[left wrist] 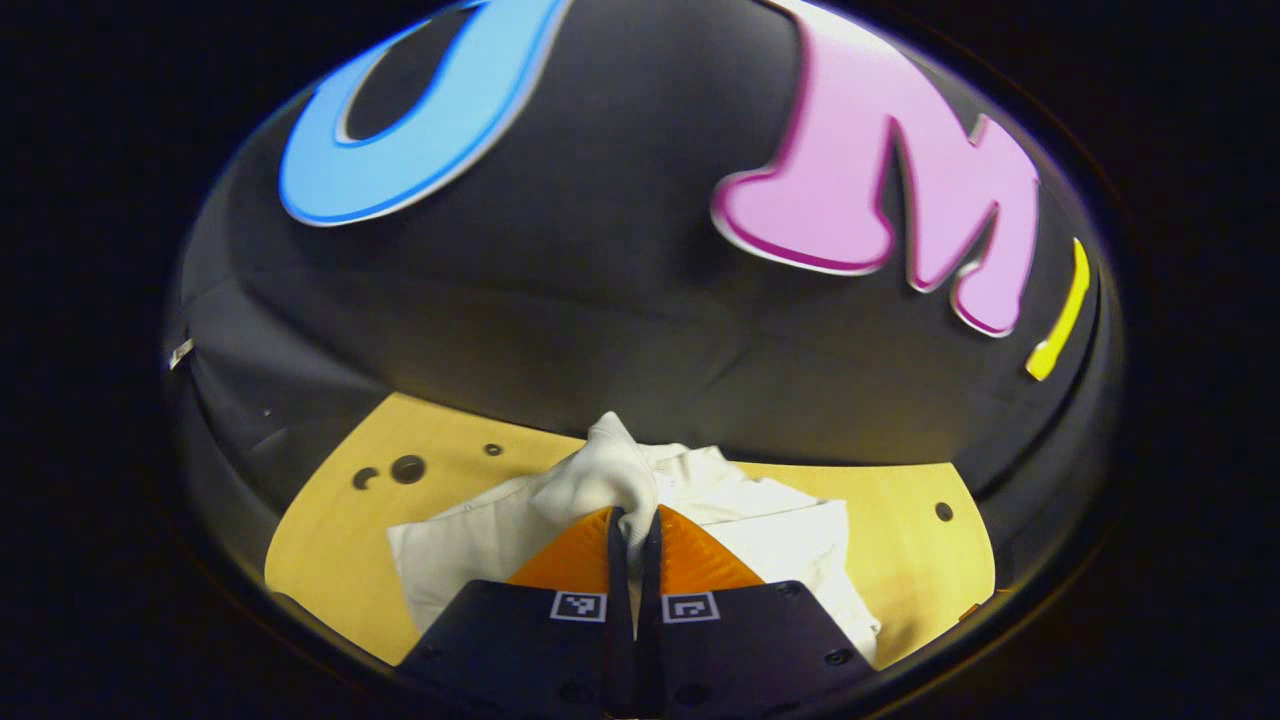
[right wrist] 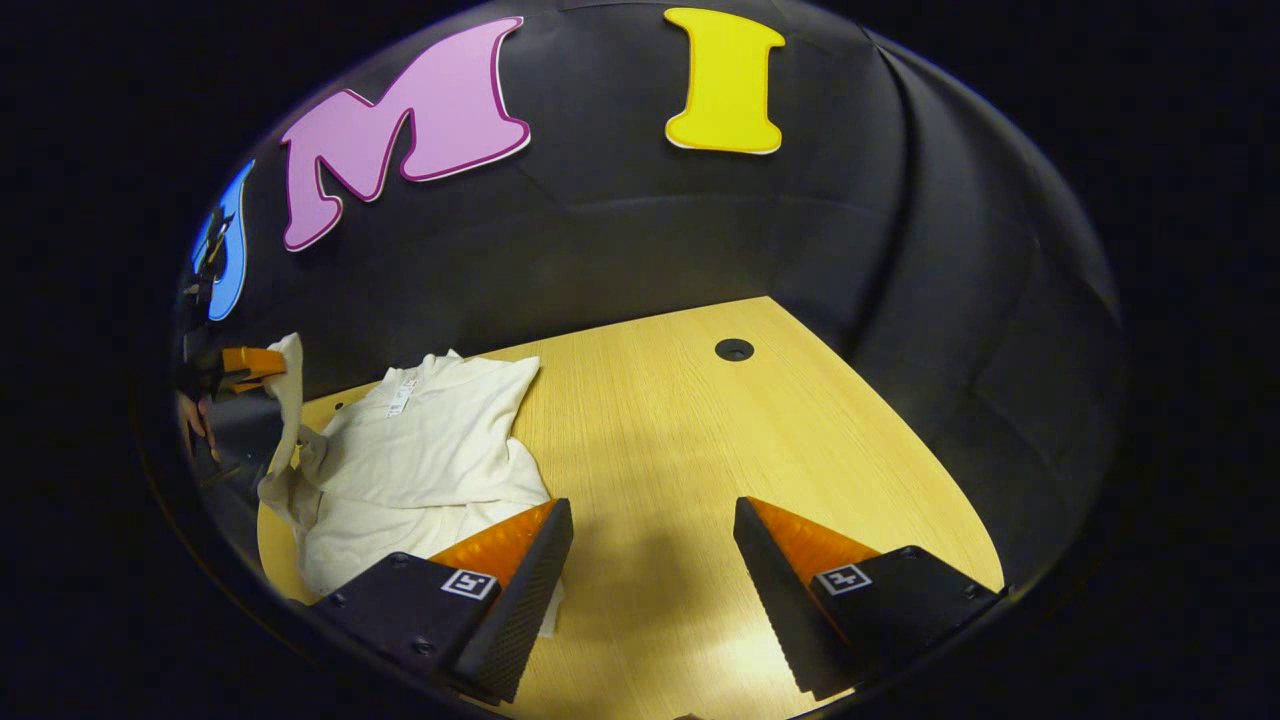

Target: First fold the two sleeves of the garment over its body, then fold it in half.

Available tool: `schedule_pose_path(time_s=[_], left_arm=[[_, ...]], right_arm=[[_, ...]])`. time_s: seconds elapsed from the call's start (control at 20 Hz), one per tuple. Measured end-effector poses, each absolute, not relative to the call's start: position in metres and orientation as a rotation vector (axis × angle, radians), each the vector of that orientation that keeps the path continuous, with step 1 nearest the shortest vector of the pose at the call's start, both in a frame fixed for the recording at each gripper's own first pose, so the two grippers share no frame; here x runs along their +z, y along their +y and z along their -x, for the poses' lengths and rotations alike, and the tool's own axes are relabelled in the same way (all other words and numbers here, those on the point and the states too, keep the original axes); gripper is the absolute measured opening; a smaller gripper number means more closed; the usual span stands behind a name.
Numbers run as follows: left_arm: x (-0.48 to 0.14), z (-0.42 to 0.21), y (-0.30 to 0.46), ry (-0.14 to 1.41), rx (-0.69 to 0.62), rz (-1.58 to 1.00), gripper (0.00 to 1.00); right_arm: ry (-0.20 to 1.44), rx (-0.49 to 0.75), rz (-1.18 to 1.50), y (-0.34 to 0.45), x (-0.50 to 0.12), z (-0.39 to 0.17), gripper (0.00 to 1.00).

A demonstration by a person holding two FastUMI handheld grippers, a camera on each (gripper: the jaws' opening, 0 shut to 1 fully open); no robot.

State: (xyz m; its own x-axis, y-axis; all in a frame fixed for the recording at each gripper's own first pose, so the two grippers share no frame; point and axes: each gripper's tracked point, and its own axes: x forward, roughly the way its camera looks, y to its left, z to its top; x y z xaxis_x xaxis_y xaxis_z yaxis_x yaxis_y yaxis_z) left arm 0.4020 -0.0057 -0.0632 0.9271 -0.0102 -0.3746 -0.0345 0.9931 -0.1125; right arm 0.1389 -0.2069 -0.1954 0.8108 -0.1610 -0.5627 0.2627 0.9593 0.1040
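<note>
Left gripper view: left gripper [left wrist: 633, 520] pinches garment [left wrist: 700, 500] sleeve [left wrist: 600, 470] (lifted).

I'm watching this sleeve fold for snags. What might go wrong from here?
The left gripper pinches just a bunched bit of the sleeve, lifted off the table; it might slip out mid-fold. The garment already lies crumpled, so dragging may bunch it further. The right gripper is open beside it, holding nothing down.
</note>
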Motion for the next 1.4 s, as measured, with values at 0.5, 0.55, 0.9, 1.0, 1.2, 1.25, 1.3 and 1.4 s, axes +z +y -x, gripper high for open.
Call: schedule_pose_path(time_s=[0.5, 0.55, 0.9, 1.0, 1.2, 1.25, 1.3, 1.4], left_arm=[[-0.103, -0.432, -0.149, 0.466, -0.231, 0.004, 0.06], [-0.11, -0.434, -0.157, 0.478, -0.238, -0.003, 0.06], [-0.123, -0.426, -0.192, 0.496, -0.305, 0.013, 0.32], [-0.115, -0.417, -0.194, 0.476, -0.321, 0.038, 0.5], [-0.11, -0.388, -0.166, 0.461, -0.278, 0.08, 0.92], [-0.112, -0.379, -0.151, 0.461, -0.252, 0.086, 0.96], [-0.116, -0.368, -0.135, 0.47, -0.215, 0.083, 0.97], [-0.125, -0.349, -0.091, 0.469, -0.123, 0.049, 0.92]], right_arm=[[0.623, -0.179, -0.153, -0.208, -0.215, -0.139, 0.99], [0.627, -0.175, -0.151, -0.208, -0.216, -0.138, 0.99], [0.651, -0.146, -0.125, -0.208, -0.229, -0.132, 0.99], [0.653, -0.133, -0.115, -0.206, -0.23, -0.132, 0.99], [0.653, -0.1, -0.115, -0.193, -0.228, -0.132, 0.99], [0.654, -0.089, -0.113, -0.189, -0.228, -0.133, 0.99], [0.654, -0.078, -0.11, -0.183, -0.229, -0.132, 0.99], [0.66, -0.054, -0.104, -0.171, -0.229, -0.132, 0.99]])
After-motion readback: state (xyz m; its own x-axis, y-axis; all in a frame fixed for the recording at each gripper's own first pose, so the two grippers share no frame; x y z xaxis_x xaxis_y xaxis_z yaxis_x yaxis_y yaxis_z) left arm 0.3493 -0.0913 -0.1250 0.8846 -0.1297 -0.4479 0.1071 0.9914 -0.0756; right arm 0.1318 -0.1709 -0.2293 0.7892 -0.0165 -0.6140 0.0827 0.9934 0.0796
